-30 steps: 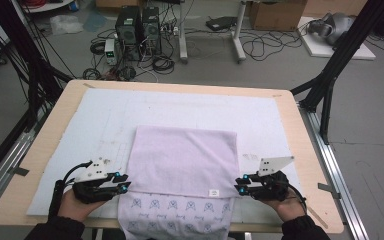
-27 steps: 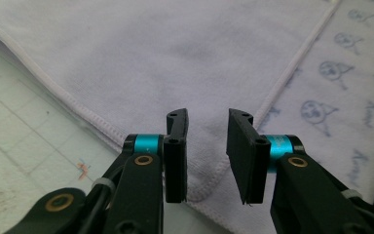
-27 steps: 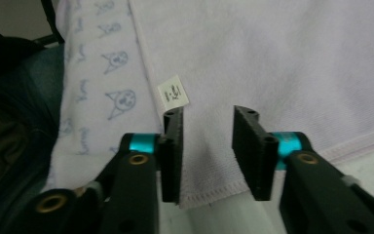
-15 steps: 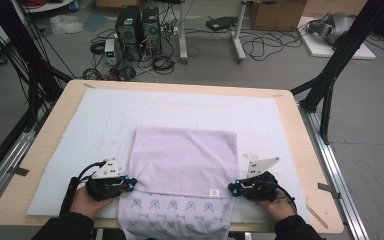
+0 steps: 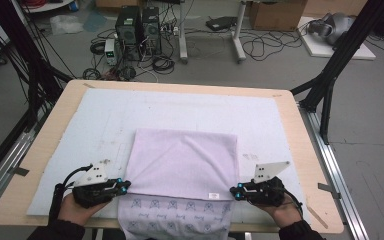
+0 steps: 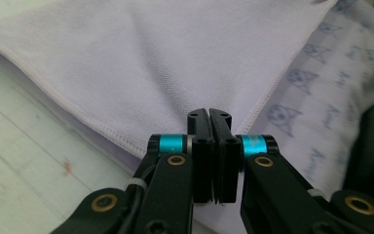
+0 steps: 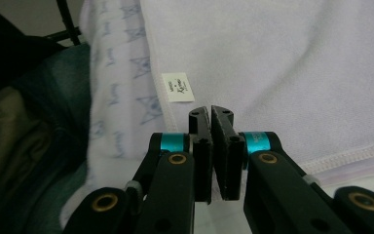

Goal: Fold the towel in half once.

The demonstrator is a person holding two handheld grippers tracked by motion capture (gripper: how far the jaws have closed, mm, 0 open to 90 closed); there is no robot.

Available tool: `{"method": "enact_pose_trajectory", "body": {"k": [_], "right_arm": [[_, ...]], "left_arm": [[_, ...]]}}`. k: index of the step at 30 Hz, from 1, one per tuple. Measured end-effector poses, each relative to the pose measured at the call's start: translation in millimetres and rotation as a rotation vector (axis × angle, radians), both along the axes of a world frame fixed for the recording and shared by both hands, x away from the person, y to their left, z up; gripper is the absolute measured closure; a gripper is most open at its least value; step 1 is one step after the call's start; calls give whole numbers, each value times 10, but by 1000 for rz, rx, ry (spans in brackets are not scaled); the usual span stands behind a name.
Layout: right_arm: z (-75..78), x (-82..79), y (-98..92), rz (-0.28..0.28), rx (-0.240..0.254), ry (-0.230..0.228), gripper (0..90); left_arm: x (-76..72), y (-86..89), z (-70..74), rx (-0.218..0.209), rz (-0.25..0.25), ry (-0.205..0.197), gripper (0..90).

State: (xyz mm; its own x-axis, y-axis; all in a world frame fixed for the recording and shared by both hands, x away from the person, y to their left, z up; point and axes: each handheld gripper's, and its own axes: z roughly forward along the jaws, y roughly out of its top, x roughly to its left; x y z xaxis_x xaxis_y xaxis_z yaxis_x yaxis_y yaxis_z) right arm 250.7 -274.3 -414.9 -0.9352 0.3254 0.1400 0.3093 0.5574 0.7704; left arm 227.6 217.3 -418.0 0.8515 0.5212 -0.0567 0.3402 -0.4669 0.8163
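Since the earlier frame, both grippers have been drawn inward to the near corners of the folded lilac towel [image 5: 182, 162], and their jaws have just been closing. The left gripper [image 5: 125, 187] is now seen clenched on the towel's near left corner, the right gripper [image 5: 235, 192] on its near right corner beside the small white label [image 7: 177, 87]; cloth appears pinched in each. The towel lies on the white mat [image 5: 105, 120], its patterned lower layer [image 5: 175, 212] hanging over the table's near edge. Both corners are equally close to their grippers. The folded edge runs left to right between them. Both hands are held low, jaws pointing level and inward.
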Motion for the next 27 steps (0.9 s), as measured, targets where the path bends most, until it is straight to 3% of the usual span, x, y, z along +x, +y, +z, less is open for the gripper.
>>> {"method": "enact_pose_trajectory", "body": {"k": [4,8,13,16,18,20,23,24,25,27], "right_arm": [[-13,-146,17,43,5,25,839],[-16,-7,-13,-14,29,42,687],[35,419,-25,-100,-2,4,589],[38,729,-31,-167,-31,0,528],[53,914,-43,-206,-18,-3,499],[71,1071,-39,-236,6,-3,480],[43,1286,-35,-273,-35,-18,432],[22,1342,-50,-291,-27,-16,427],[-7,1389,-72,-301,-8,-26,423],[-88,1464,-86,-331,-31,-35,384]], "left_arm": [[-122,4,-22,8,-19,-6,860],[39,1,5,-13,22,-21,708],[466,-51,34,-6,94,-40,629],[780,-82,22,-7,141,-28,601],[979,-94,5,4,184,-38,593],[1186,-80,-13,-8,221,-14,595],[1431,-58,-30,-44,271,1,595],[1495,-71,-42,-50,281,11,589],[1551,-93,-61,-35,290,21,564],[1637,-141,-128,-24,325,28,492]]}}
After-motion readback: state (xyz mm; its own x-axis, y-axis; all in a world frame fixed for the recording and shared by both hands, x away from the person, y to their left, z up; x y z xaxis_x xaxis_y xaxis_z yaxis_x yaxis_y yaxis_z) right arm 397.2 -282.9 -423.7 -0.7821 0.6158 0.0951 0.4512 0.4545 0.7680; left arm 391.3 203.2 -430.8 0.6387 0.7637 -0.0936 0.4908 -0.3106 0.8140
